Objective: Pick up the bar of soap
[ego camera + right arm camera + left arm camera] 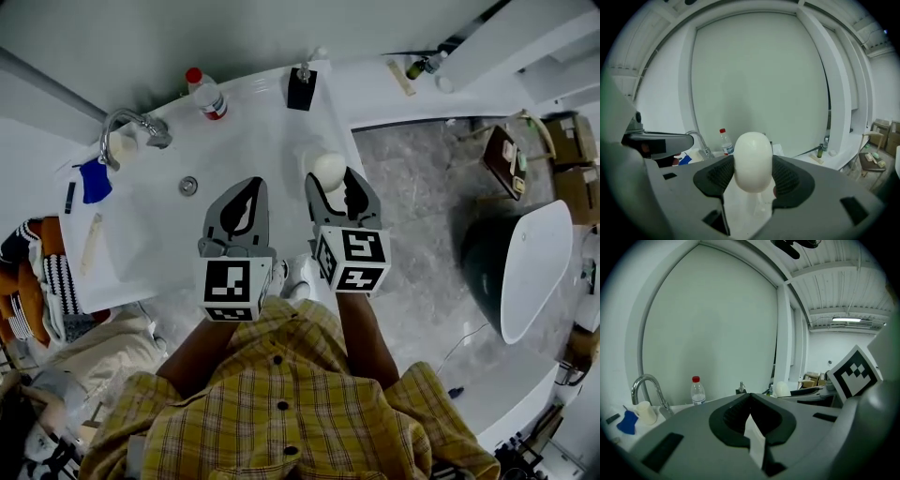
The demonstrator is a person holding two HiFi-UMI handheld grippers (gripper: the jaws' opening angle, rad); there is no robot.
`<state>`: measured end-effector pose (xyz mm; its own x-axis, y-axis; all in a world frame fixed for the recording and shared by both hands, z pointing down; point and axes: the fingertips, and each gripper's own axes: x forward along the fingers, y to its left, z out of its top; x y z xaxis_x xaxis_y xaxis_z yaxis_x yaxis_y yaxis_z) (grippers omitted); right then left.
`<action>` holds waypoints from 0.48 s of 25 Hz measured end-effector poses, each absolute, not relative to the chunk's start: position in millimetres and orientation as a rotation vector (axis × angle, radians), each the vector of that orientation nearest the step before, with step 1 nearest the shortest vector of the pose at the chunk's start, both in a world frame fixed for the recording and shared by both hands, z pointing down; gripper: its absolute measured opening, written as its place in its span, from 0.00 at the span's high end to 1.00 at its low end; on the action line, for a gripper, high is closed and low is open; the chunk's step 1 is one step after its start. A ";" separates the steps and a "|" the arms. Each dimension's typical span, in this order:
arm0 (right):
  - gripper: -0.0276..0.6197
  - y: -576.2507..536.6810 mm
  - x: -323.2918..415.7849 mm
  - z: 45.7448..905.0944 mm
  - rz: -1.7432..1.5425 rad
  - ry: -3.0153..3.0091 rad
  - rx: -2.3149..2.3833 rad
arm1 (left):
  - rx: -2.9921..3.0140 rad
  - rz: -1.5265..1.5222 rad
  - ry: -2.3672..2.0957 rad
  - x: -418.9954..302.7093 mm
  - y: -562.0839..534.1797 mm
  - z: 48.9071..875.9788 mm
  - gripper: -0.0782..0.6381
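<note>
My right gripper (pixel 330 184) is clamped on the bar of soap (pixel 753 161), at frame centre. My left gripper (pixel 750 414) is closed and empty. Risk: the smooth, rounded soap may slip out if I squeeze harder.

White oval bar of soap, clamped in the right gripper

The bar of soap (pixel 752 161) is smooth, plain white and egg-rounded, with no wrapper. It stands on end between the right gripper's (pixel 752 172) two ribbed jaw pads, which press on its two sides, its rounded top poking past them. In the head view it sits by the right edge of the white vanity countertop (pixel 272 141). Whether it touches the countertop cannot be told.
</note>
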<state>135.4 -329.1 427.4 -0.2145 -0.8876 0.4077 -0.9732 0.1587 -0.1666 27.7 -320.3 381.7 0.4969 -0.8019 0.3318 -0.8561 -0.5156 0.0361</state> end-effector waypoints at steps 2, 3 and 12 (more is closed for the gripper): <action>0.57 -319.2 132.7 413.8 0.548 -2.251 1.828 | 2.551 0.393 -1.435 27.0 -310.2 375.2 0.88; 0.57 -314.8 131.1 407.3 0.531 -2.271 1.832 | 2.557 0.385 -1.437 27.2 -305.6 372.1 0.88; 0.57 -280.5 124.5 357.1 0.358 -2.370 1.884 | 2.613 0.310 -1.461 28.5 -269.9 345.2 0.88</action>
